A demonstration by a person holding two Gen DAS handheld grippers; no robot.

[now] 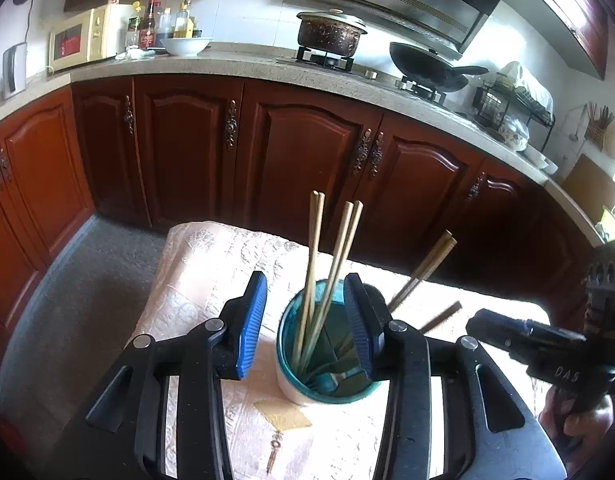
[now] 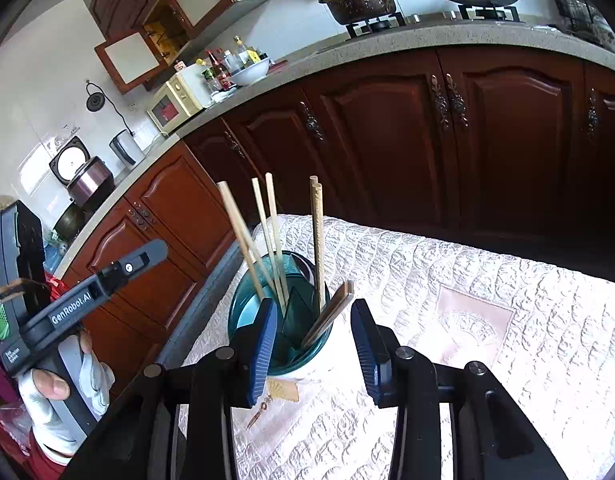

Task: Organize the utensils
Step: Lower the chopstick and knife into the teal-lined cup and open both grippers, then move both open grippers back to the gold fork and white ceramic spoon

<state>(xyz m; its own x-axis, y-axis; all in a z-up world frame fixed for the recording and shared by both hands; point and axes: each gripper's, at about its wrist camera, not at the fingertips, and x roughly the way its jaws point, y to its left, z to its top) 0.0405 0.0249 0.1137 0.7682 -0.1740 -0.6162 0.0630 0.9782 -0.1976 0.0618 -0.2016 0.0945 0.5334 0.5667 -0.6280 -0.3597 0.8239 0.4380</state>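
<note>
A teal-rimmed white utensil cup (image 1: 327, 394) stands on a quilted pale table cloth (image 1: 195, 264); it also shows in the right wrist view (image 2: 315, 364). Several light wooden chopsticks (image 1: 313, 264) stand upright in it, also seen in the right wrist view (image 2: 273, 236). A dark brown pair (image 1: 423, 268) leans out to the right, its top end showing in the right wrist view (image 2: 331, 314). My left gripper (image 1: 307, 324) is open and empty, its right finger (image 1: 357, 320) over the cup's rim. My right gripper (image 2: 313, 342) is open and empty, just above the cup and the dark pair.
The right gripper's body (image 1: 547, 344) is at the table's right side; the left one's body (image 2: 87, 292) is to the cup's left. Dark wood cabinets (image 1: 299, 152) under a stone counter (image 1: 243, 68) run behind the table. Pot (image 1: 331, 32) and wok (image 1: 427, 66) on the stove.
</note>
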